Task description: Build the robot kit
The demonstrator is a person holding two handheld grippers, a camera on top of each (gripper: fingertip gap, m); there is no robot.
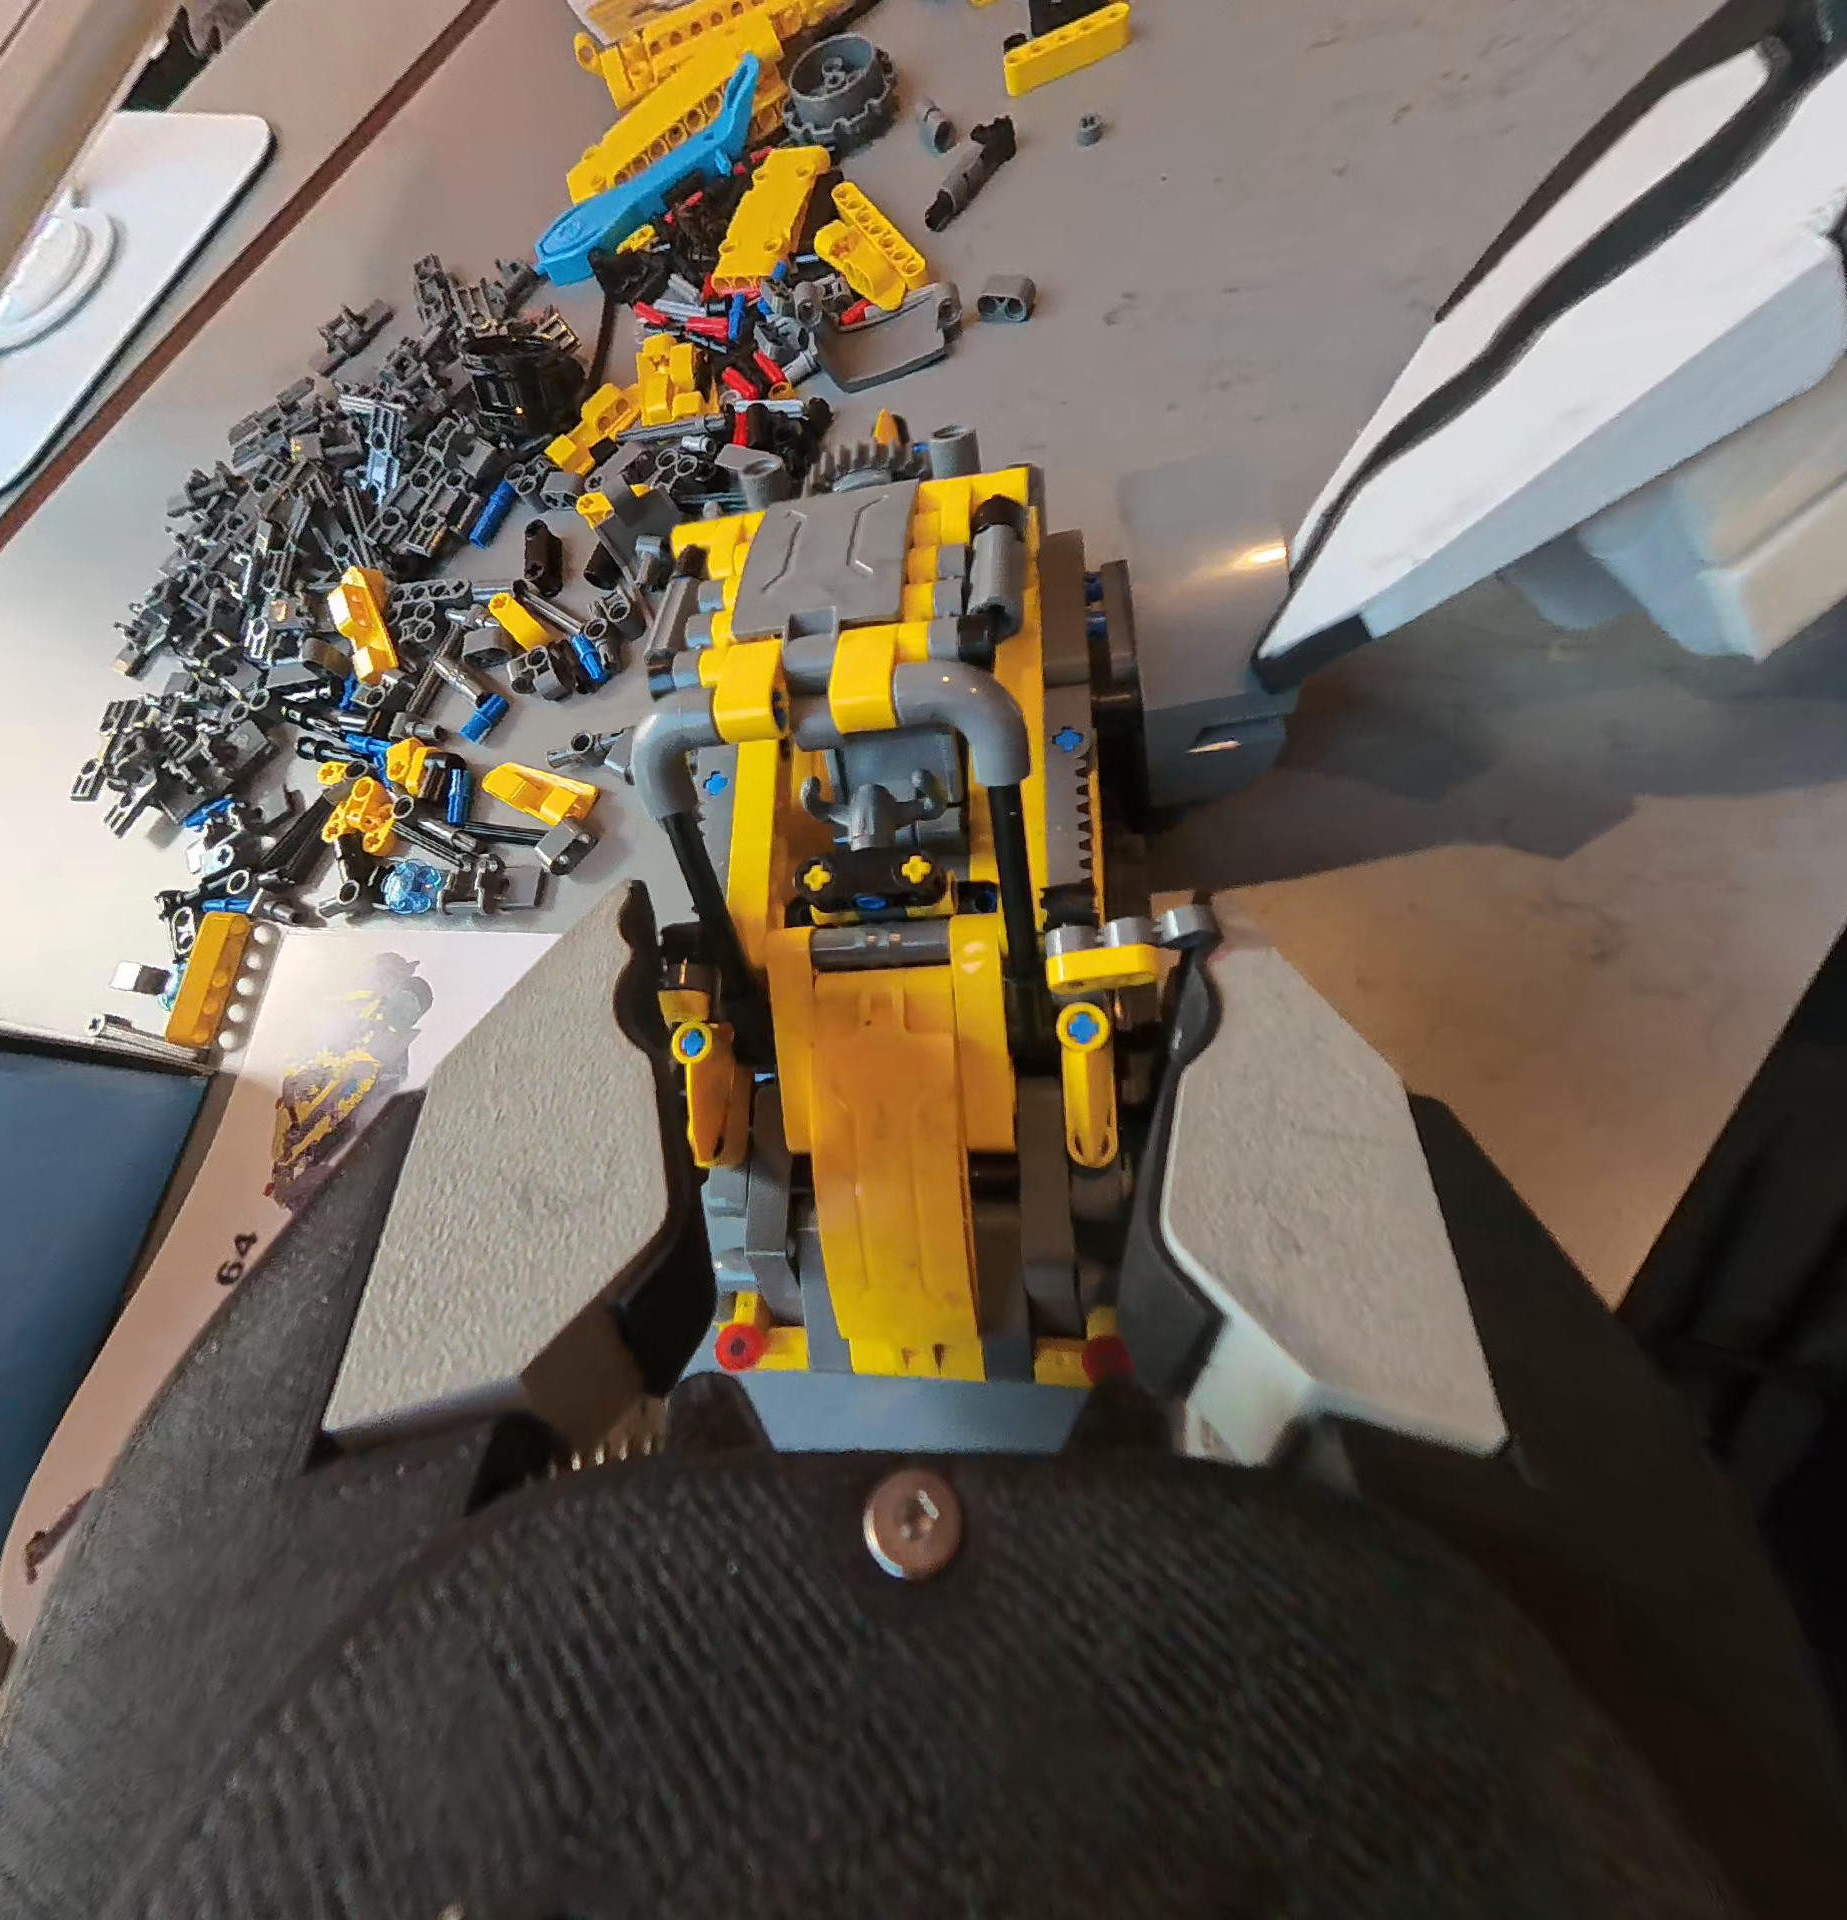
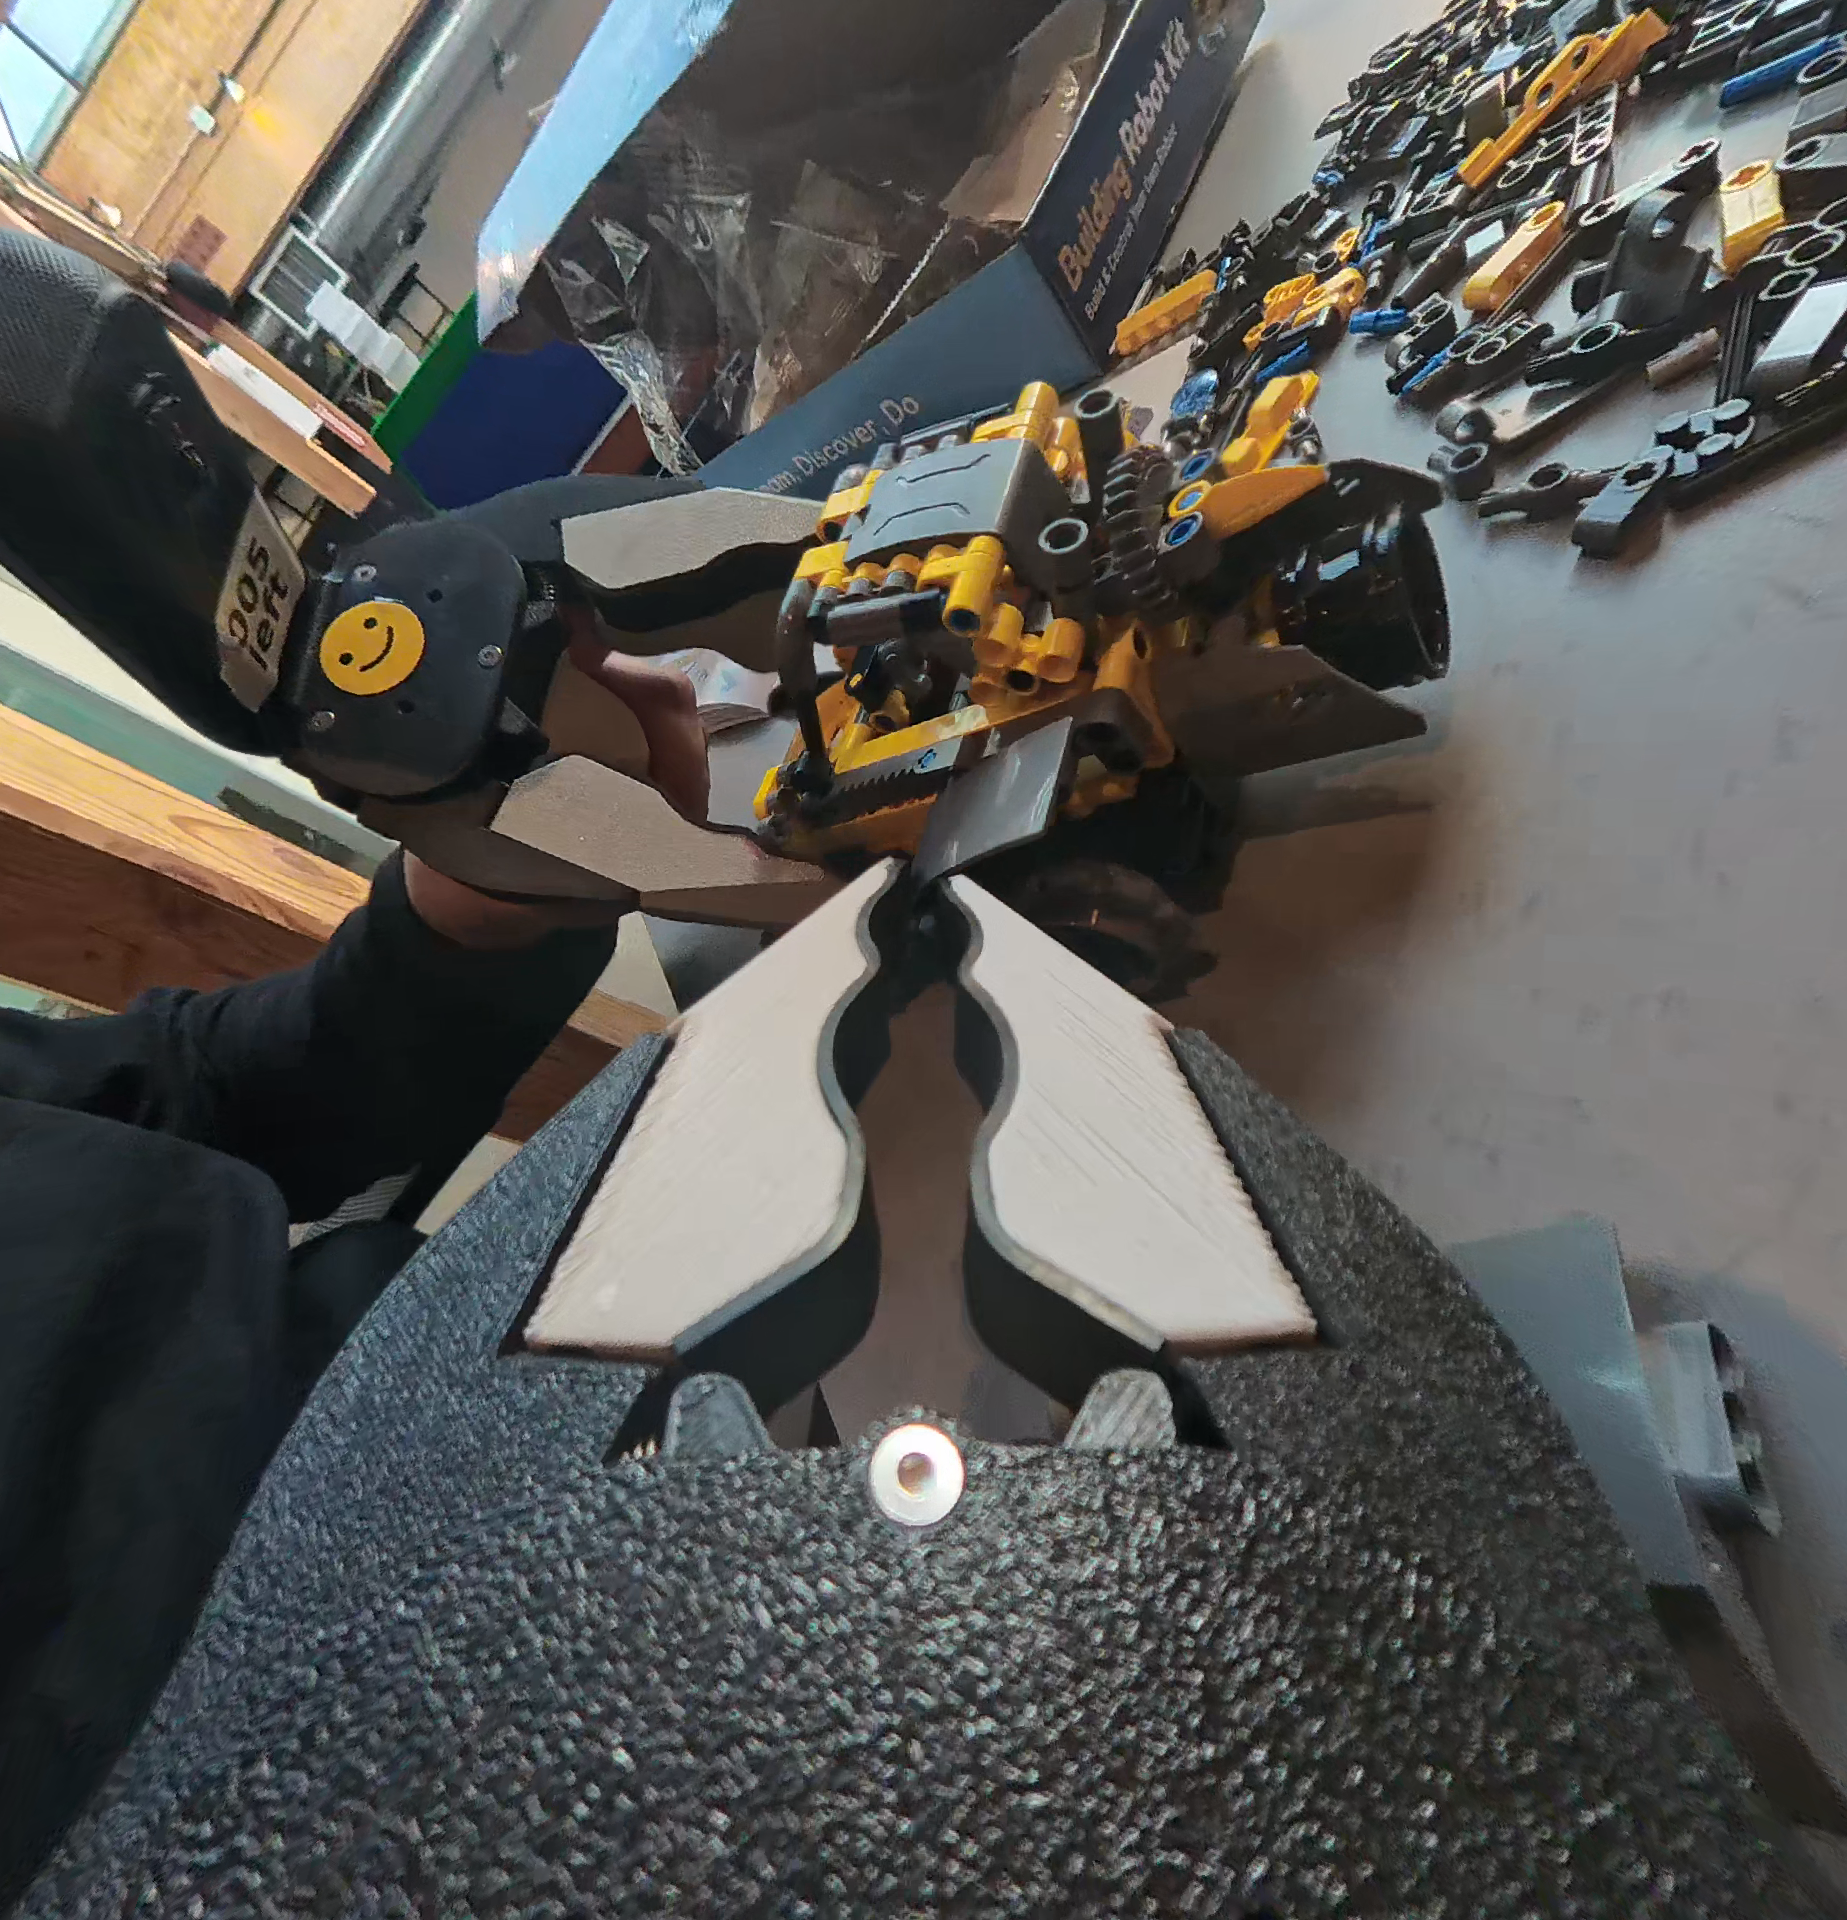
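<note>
A yellow and grey brick-built vehicle (image 1: 898, 790) sits between the fingers of my left gripper (image 1: 919, 914), which is shut on its sides, held over the grey table (image 1: 1314, 260). In the right wrist view the left gripper (image 2: 815, 696), held by a gloved hand, grips the same vehicle (image 2: 1002, 623) from the left. My right gripper (image 2: 924, 894) is shut on a dark grey panel piece (image 2: 1002, 800) pressed against the vehicle's toothed side. In the left wrist view the right gripper (image 1: 1303, 644) comes in from the upper right with the grey panel (image 1: 1199, 613) at its tip.
A spread of loose black, grey, yellow and blue pieces (image 1: 379, 623) lies left of the vehicle and shows in the right wrist view (image 2: 1625, 260). A blue lever tool (image 1: 649, 197), an instruction booklet (image 1: 358, 1039) and an open kit box (image 2: 898, 208) are nearby. The table edge (image 1: 1729, 1039) runs at right.
</note>
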